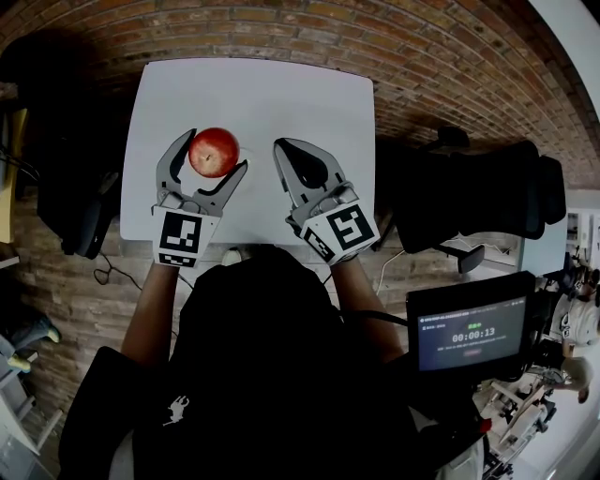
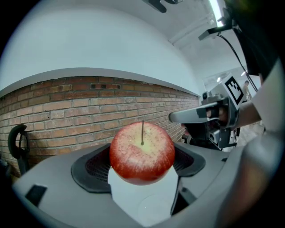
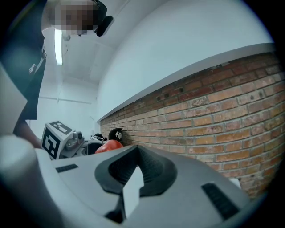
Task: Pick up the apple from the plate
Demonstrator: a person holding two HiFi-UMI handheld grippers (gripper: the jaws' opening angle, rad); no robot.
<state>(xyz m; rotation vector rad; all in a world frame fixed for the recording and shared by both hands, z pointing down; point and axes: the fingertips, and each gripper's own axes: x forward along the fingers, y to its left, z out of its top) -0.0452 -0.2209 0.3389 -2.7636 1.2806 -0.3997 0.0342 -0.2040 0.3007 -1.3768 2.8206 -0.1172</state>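
Red apple (image 2: 141, 152) sits clamped in the left gripper (image 1: 216, 152) above the white table (image 1: 281, 94), no plate in sight, so the pick looks made, while the right gripper (image 1: 289, 150) idles, nearly closed and empty.

Brightness: even indoor light; the white table (image 1: 246, 94) is close to washed out in the head view.
Source: a strip light (image 3: 58, 44) on the ceiling in the right gripper view, a second strip light (image 2: 217, 11) in the left gripper view.
Shadows: soft; the dark patch at the head view's top left is perhaps shadow.
Glare: a faint sheen on the apple (image 2: 141, 153).
Distortion: strong fisheye, with black corners in both gripper views.
Focus: the near jaws are soft, the brickwork (image 3: 222, 120) is sharp.
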